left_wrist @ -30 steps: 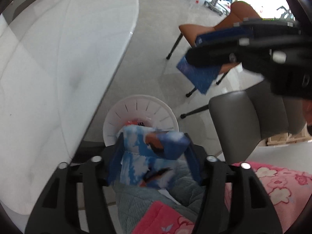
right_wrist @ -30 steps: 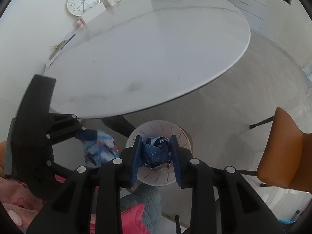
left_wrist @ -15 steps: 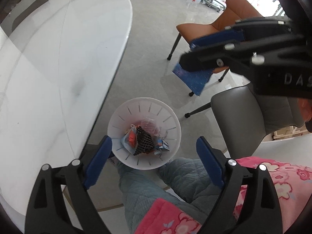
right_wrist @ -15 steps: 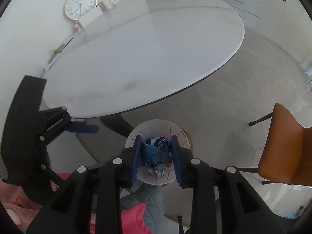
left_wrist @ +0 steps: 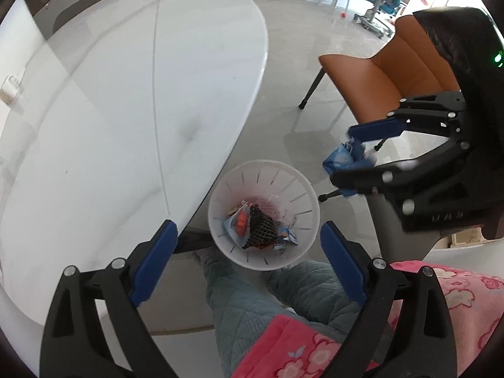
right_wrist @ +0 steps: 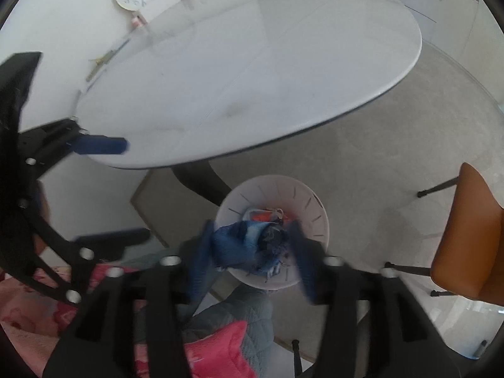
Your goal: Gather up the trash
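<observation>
A white slotted bin [left_wrist: 220,189] stands on the floor by the table edge, with several wrappers [left_wrist: 258,226] at its bottom. My left gripper [left_wrist: 247,226] hangs above the bin, open wide with nothing between its fingers. My right gripper [left_wrist: 342,156] comes in from the right, over the bin's far side. Its jaws are opening, and a crumpled blue wrapper [left_wrist: 335,163] sits loosely between them. The right wrist view is blurred: the blue wrapper [right_wrist: 242,245] lies between the spreading fingers of the right gripper [right_wrist: 252,230], right above the bin [right_wrist: 302,189]. The left gripper [right_wrist: 137,189] shows at the left.
A white oval table [left_wrist: 126,110] overhangs the bin on the left. An orange chair [left_wrist: 378,72] and a grey chair [left_wrist: 387,236] stand to the right. A person's legs in teal quilted trousers [left_wrist: 245,299] and a pink floral garment [left_wrist: 441,299] lie below the grippers.
My left gripper let go of a blue-and-white wrapper, which now lies in the bin, and spread wide while rising. My right gripper's jaws have just widened around the dark blue wrapper.
</observation>
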{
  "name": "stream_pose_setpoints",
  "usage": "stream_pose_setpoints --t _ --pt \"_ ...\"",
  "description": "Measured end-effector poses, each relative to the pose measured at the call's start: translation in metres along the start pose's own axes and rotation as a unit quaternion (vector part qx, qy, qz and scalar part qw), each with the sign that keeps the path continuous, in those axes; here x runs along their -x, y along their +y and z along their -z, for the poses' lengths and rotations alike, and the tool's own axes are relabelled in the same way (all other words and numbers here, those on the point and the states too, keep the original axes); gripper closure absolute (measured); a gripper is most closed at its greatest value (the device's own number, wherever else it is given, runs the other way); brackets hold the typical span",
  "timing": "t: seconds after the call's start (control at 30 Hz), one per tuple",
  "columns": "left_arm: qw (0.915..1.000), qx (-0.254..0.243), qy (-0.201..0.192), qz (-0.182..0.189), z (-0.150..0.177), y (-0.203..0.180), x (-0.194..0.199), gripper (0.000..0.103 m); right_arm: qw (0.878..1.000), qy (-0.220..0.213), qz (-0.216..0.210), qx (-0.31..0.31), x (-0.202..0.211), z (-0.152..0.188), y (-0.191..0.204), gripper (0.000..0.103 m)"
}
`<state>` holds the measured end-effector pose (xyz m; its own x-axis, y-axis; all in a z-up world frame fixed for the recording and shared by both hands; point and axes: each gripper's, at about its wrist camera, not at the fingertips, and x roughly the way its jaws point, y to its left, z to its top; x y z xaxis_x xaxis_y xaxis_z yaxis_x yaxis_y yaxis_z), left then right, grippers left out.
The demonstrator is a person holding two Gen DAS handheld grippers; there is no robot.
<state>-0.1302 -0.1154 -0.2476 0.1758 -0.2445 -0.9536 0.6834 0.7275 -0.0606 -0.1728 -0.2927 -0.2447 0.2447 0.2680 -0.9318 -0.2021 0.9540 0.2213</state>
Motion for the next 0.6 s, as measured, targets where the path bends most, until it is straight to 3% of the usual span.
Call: stream_pose_setpoints --t 0.07,0.33,0.6 --pt "1.0 0.005 0.006 -0.002 0.002 0.003 -0.001 0.015 1.0 0.009 0.02 -0.007 -0.009 0.002 -0.002 0.026" --pt "0.9996 0.013 0.021 -0.012 0.008 0.004 -0.01 0.014 0.999 0.025 0.035 -0.025 -0.021 0.004 -0.006 0.015" --pt "0.9986 0.032 -0.006 -0.042 0.002 0.01 0.003 0.014 0.999 0.007 0.045 -0.027 -0.009 -0.008 -0.006 0.007"
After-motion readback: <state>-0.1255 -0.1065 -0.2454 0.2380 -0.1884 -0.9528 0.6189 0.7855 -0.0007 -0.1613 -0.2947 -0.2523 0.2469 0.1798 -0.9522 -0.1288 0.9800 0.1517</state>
